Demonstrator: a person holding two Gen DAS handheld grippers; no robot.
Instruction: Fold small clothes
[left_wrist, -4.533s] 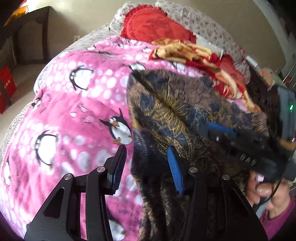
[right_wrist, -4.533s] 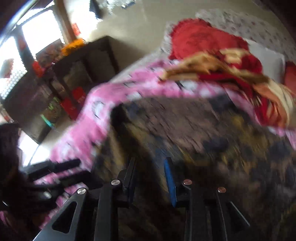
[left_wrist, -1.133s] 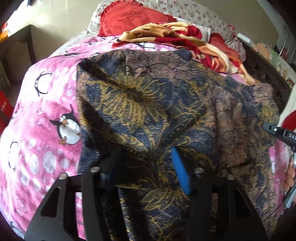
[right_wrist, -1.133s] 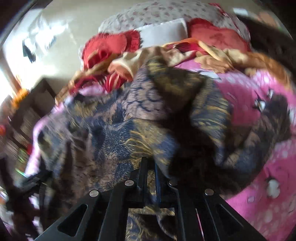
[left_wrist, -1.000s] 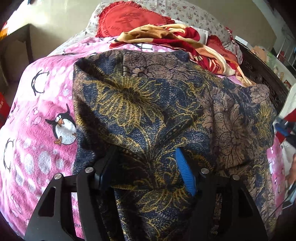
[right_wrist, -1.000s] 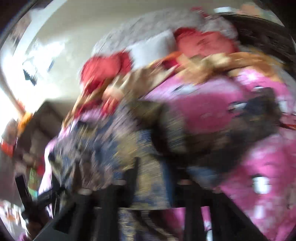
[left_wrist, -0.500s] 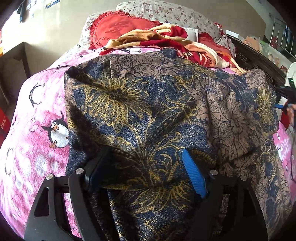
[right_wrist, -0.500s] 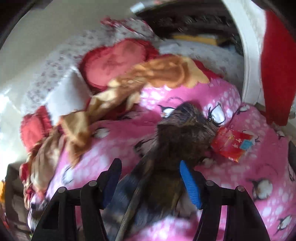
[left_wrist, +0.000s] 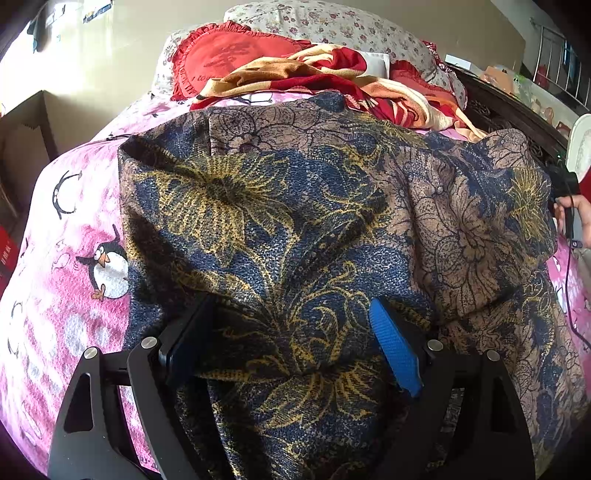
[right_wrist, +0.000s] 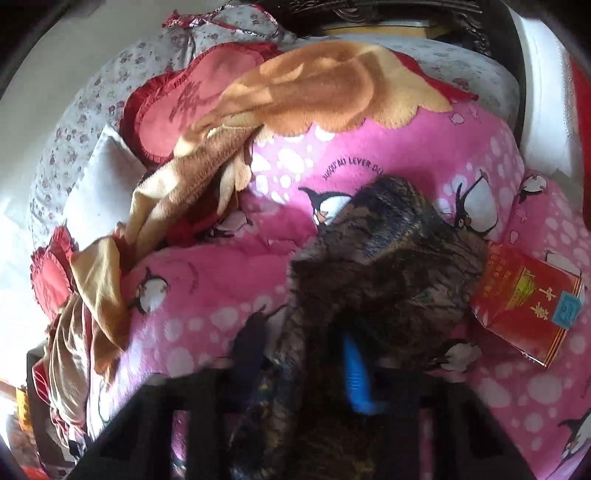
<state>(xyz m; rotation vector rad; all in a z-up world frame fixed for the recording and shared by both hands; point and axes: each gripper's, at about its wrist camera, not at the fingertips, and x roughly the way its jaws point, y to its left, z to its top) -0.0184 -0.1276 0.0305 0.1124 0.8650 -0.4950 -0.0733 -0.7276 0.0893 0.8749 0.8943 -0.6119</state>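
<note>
A dark blue, brown and gold flower-print garment (left_wrist: 295, 229) lies spread over a pink penguin blanket (left_wrist: 74, 229) on a bed. My left gripper (left_wrist: 291, 343) is open, its fingers wide apart over the garment's near edge, with cloth between them. In the right wrist view one end of the garment (right_wrist: 384, 280) lies bunched on the blanket (right_wrist: 221, 288). My right gripper (right_wrist: 303, 362) is open over it and blurred, with cloth between its fingers.
A red, orange and cream blanket (left_wrist: 332, 81) and red pillows (left_wrist: 221, 62) are heaped at the head of the bed. A red packet (right_wrist: 524, 302) lies on the blanket next to the garment's end. A dark wooden bed frame (left_wrist: 509, 110) runs along the right.
My right gripper has opened and let go of the garment, then swung toward its right end. My left gripper has opened wider and drawn back a little. The garment has settled flatter.
</note>
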